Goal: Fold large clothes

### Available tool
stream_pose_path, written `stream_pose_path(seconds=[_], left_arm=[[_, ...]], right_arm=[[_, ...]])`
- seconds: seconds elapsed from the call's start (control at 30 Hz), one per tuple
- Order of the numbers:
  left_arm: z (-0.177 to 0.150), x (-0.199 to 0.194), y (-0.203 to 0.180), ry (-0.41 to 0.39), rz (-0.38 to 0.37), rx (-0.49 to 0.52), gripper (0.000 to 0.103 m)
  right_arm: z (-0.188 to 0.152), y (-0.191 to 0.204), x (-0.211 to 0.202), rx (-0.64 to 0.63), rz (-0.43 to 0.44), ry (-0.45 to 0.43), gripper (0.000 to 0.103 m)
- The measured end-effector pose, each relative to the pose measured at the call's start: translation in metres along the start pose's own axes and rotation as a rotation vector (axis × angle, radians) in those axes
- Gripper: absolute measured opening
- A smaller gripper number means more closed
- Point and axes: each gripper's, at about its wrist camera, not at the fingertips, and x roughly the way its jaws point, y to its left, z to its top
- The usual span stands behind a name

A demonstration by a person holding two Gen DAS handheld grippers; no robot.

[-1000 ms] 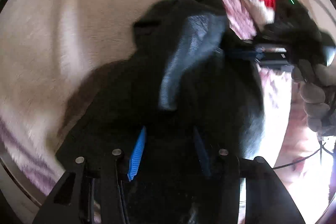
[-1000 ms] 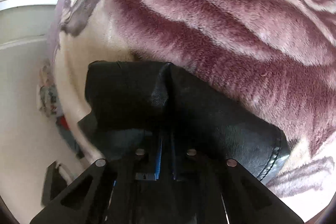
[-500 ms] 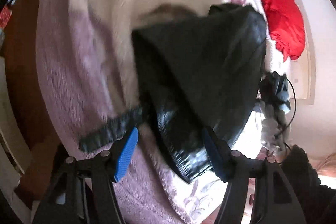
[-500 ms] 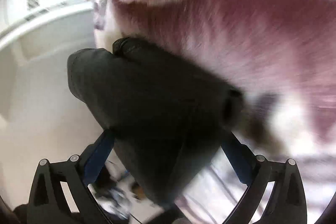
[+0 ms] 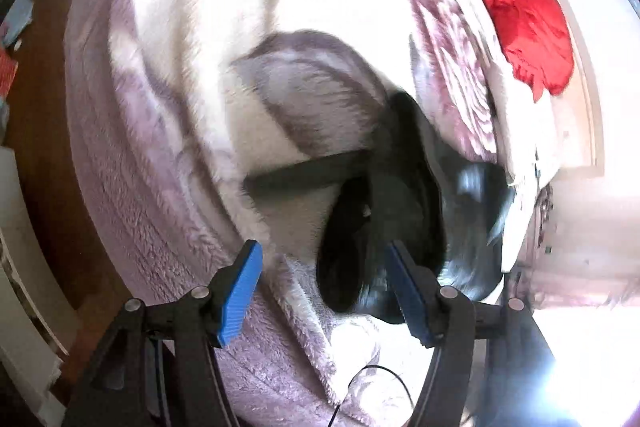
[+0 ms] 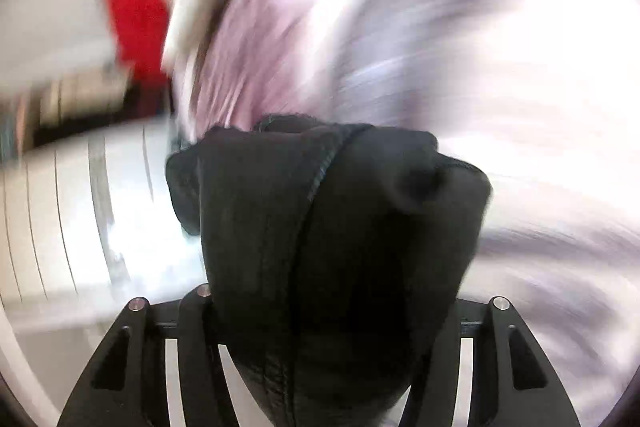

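Plush blanket (image 5: 168, 163), pink and white with long soft pile, covers the bed. On it my left gripper (image 5: 324, 291) stands open with nothing between its blue pads (image 5: 240, 291); the black garment (image 5: 384, 203) lies bunched just ahead. My right gripper (image 6: 332, 311) is closing around a thick fold of this garment, which looks like smooth stitched leather. I judge I gather it for folding.

The blanket (image 5: 168, 187) is plush pale fleece, fuzzy and matt; the black garment (image 5: 400, 187) looks like leather-like cloth with a faint sheen and stitched seams; the left gripper (image 5: 326, 291) has ribbed blue plastic pads on matt black plastic arms; the red cloth (image 5: 524, 11) looks soft, crumpled.
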Motion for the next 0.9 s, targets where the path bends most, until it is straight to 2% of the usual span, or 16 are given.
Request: stream_pose_path(seconds=[0.03, 0.1, 0.13, 0.2, 0.23, 0.33, 0.43, 0.47, 0.57, 0.6, 0.67, 0.73, 0.77, 0.83, 0.9], left_arm=[[0.002, 0.001, -0.004, 0.01, 0.004, 0.023, 0.062], [0.005, 0.006, -0.016, 0.022, 0.007, 0.07, 0.062], [0.006, 0.007, -0.022, 0.025, 0.01, 0.089, 0.062], [0.01, 0.012, -0.042, 0.034, 0.008, 0.142, 0.062], [0.007, 0.012, -0.047, 0.038, 0.002, 0.174, 0.062], [0.006, 0.024, -0.076, 0.054, 0.007, 0.269, 0.062], [-0.002, 0.042, -0.099, 0.077, 0.017, 0.341, 0.062], [-0.005, 0.047, -0.104, 0.086, 0.008, 0.357, 0.062], [-0.011, 0.074, -0.123, 0.11, 0.018, 0.4, 0.062], [-0.013, 0.084, -0.127, 0.122, 0.034, 0.411, 0.062], [-0.016, 0.105, -0.128, 0.141, 0.094, 0.426, 0.062], [-0.02, 0.125, -0.122, 0.177, 0.139, 0.428, 0.062], [-0.022, 0.129, -0.12, 0.179, 0.137, 0.429, 0.062], [-0.024, 0.133, -0.119, 0.169, 0.115, 0.448, 0.062], [-0.023, 0.132, -0.12, 0.172, 0.122, 0.455, 0.062]], right_arm=[[-0.005, -0.028, -0.029, 0.082, -0.013, -0.031, 0.067], [-0.009, -0.064, -0.059, 0.186, -0.049, -0.009, 0.087], [-0.01, -0.082, -0.071, 0.234, -0.083, 0.039, 0.091], [-0.005, -0.091, -0.09, 0.246, -0.139, 0.132, 0.093], [-0.002, -0.089, -0.097, 0.229, -0.157, 0.155, 0.093], [0.012, -0.061, -0.139, 0.099, -0.279, 0.212, 0.093], [0.024, -0.008, -0.176, -0.103, -0.347, 0.145, 0.093], [0.031, 0.014, -0.18, -0.182, -0.37, 0.134, 0.087], [0.042, 0.082, -0.166, -0.386, -0.346, 0.172, 0.05], [0.047, 0.106, -0.145, -0.456, -0.347, 0.209, 0.04], [0.048, 0.139, -0.091, -0.57, -0.376, 0.285, 0.032], [0.045, 0.144, -0.04, -0.65, -0.477, 0.345, 0.015], [0.059, 0.139, -0.015, -0.673, -0.574, 0.343, 0.002], [0.075, 0.122, 0.005, -0.634, -0.641, 0.371, 0.0], [0.092, 0.103, 0.02, -0.566, -0.651, 0.394, 0.0]])
